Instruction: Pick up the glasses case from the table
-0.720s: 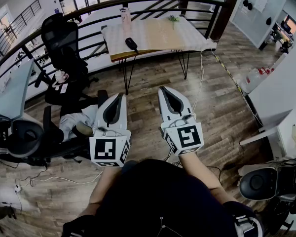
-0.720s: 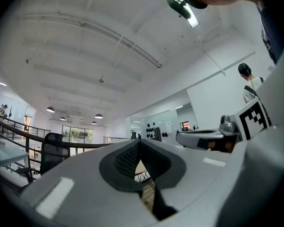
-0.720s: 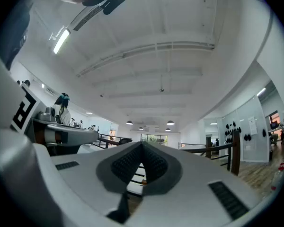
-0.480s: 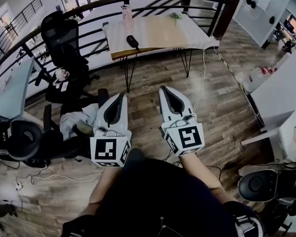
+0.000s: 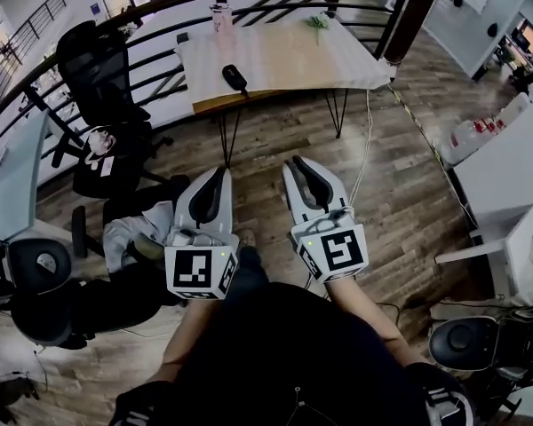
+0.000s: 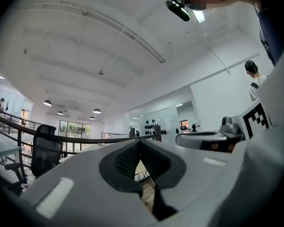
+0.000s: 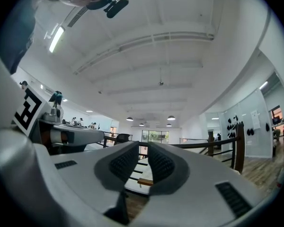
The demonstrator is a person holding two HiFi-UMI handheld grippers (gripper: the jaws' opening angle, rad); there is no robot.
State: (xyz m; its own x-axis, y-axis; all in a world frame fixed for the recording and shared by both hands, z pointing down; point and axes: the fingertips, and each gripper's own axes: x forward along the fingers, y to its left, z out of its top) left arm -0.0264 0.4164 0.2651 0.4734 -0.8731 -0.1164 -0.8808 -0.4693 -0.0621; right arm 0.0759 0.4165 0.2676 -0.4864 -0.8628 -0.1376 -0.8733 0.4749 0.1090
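Both pairs of jaws are sitting closed with nothing between them. The left gripper [image 5: 216,174] is showing its ribbed pads meeting at the tips, and the right gripper [image 5: 296,163] is pressing its pads together likewise, both pointing roughly level toward the far side of the room. The person is holding them side by side over the wooden floor [image 5: 373,176], well short of the table [image 5: 293,60]. The glasses case [image 5: 236,79], a dark oblong, is lying by the table's near-left edge, untouched and well apart from either gripper. The step in hand is looking like the approach. Doing it well is likely calling for walking up to the table's near edge and opening one gripper's jaws before reaching. The jaws should then be lined across the case's narrow width and closed only once the pads are flanking it, since shut tips could shove it away. Counting: two grippers, one glasses case, one table, and at the table's far edge one pale bottle [image 5: 219,16] and one green sprig [image 5: 318,23].
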